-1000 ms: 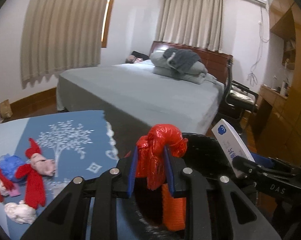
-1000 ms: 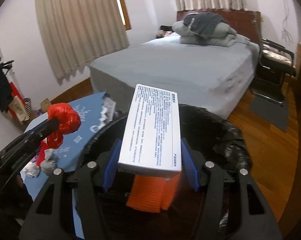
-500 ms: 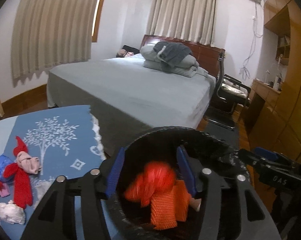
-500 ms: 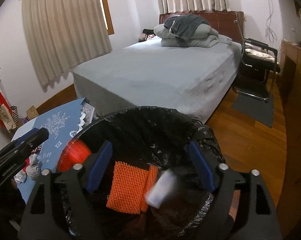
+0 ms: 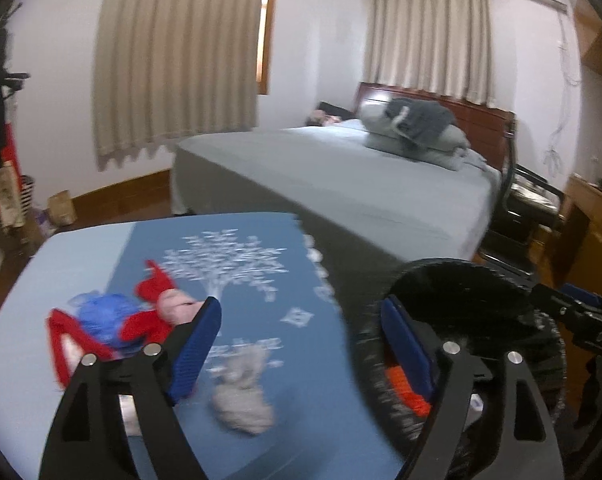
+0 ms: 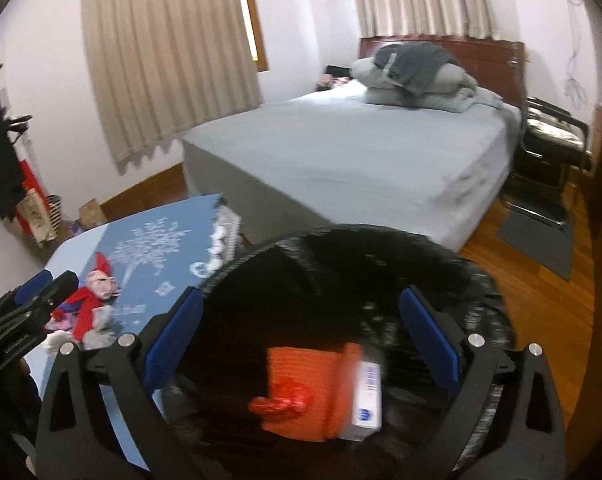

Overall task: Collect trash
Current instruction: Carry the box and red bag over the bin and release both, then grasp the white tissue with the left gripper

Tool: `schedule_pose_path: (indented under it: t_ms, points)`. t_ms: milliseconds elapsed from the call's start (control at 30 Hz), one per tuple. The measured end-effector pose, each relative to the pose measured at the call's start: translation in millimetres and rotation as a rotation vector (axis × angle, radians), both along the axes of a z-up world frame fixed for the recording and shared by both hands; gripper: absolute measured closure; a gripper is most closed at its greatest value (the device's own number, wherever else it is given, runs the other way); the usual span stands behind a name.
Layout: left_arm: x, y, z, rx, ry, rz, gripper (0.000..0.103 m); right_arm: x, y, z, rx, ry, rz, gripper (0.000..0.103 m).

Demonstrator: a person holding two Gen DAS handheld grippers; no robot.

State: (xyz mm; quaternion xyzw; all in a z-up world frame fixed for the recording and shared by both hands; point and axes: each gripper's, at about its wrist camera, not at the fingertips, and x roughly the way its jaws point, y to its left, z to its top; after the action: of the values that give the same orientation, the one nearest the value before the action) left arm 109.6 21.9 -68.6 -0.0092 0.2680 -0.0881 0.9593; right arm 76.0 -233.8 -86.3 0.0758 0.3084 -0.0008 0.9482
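Observation:
A black-bagged trash bin (image 6: 381,256) stands beside the blue table (image 5: 261,320). Inside it lie an orange mesh piece (image 6: 301,392), a red plastic wad (image 6: 283,404) and a white box (image 6: 367,400). My right gripper (image 6: 301,344) is open and empty over the bin. My left gripper (image 5: 301,344) is open and empty between the table and the bin (image 5: 461,292). On the table lie a grey crumpled wad (image 5: 243,400), a red and pink scrap (image 5: 157,308) and a blue scrap (image 5: 101,312).
A grey bed (image 5: 361,184) with folded bedding stands behind the table. A black chair (image 6: 553,148) and wooden furniture (image 5: 589,220) are at the right. The floor (image 6: 541,288) is wooden. Curtains hang on the far wall.
Both grippers opened and dropped the red wad and the white box into the bin. My left gripper has since swung left toward the table.

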Motion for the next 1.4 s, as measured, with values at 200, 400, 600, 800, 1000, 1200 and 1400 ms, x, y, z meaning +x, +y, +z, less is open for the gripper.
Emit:
schedule_pose_path:
  t_ms: [200, 400, 600, 800, 1000, 1200, 1400]
  points:
    - [-13, 49, -7, 0.034, 0.009, 0.105, 0.022, 14, 48, 3, 0.010, -0.013, 0.114, 0.007]
    - [-24, 89, -24, 0.046, 0.052, 0.196, 0.022, 25, 94, 2, 0.016, -0.019, 0.216, 0.007]
    - [-30, 117, -43, 0.042, 0.093, 0.258, 0.022, 33, 128, -3, 0.012, -0.017, 0.276, 0.007]
    - [-27, 126, -57, 0.023, 0.129, 0.277, 0.022, 40, 144, -15, 0.003, 0.007, 0.305, 0.007]
    - [-18, 127, -69, 0.003, 0.169, 0.270, 0.022, 45, 150, -21, -0.006, 0.019, 0.317, 0.007]
    - [-9, 121, -78, -0.014, 0.193, 0.249, 0.022, 47, 151, -26, -0.012, 0.030, 0.323, 0.007]
    - [-6, 115, -84, -0.062, 0.222, 0.188, 0.048, 49, 151, -28, -0.013, 0.036, 0.322, 0.007]
